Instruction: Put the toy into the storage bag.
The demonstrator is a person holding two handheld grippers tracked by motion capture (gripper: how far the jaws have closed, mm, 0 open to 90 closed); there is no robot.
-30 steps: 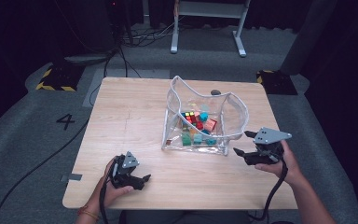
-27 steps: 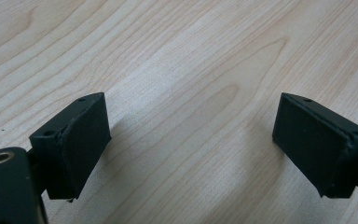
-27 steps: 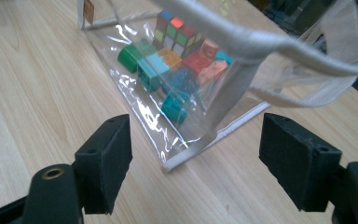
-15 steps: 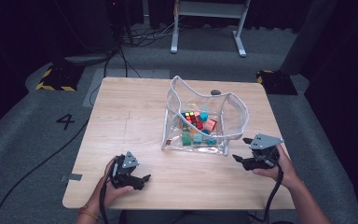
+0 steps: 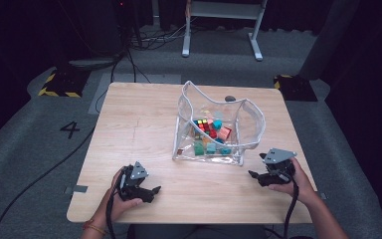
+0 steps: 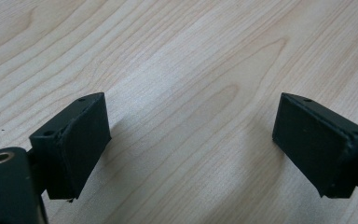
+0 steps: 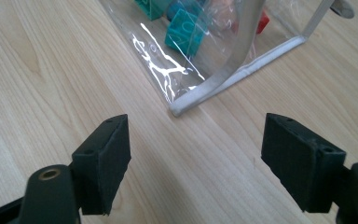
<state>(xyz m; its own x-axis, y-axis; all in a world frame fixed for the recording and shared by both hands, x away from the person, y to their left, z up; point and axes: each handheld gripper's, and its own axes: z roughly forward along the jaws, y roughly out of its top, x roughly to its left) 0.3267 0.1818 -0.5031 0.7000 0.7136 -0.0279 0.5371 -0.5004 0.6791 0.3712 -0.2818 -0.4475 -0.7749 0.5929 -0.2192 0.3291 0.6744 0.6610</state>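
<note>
Bag point(image 5: 219, 130), clear plastic with a white trim, sits just ahead of the right gripper point(image 5: 259, 168); its near corner point(image 7: 179, 110) lies between and slightly beyond the two right fingers point(image 7: 103, 163), not touching either. Right fingers have just been spreading a bit more and stand wide with bare surface point(image 7: 37, 93) between them and nothing gripped. Left gripper point(image 5: 151, 191) rests low over the wood with fingers point(image 6: 74, 140) spread too, nothing between or ahead of them, bag well off to its far side.

Risks, as I judge them:
- Thin film is floppy. If the right fingers close on the loose clear wall instead of the trim, the plastic likely slips or bunches and the grip fails.
- Corner sits flat on the wood. Coming in too low, the fingers may shove it forward and slide the whole bag instead of catching it.
- Blocks point(image 5: 210, 134), teal, red and pink plus a puzzle cube, are loose inside. Lifting by one corner only could tip the bag and spill them through the open top.
- Left gripper is far from the bag. With no second hold, a pull by the right one would probably drag or twist it.
- Glare on the film hides its edges, so misjudging where the wall starts is easy.
</note>
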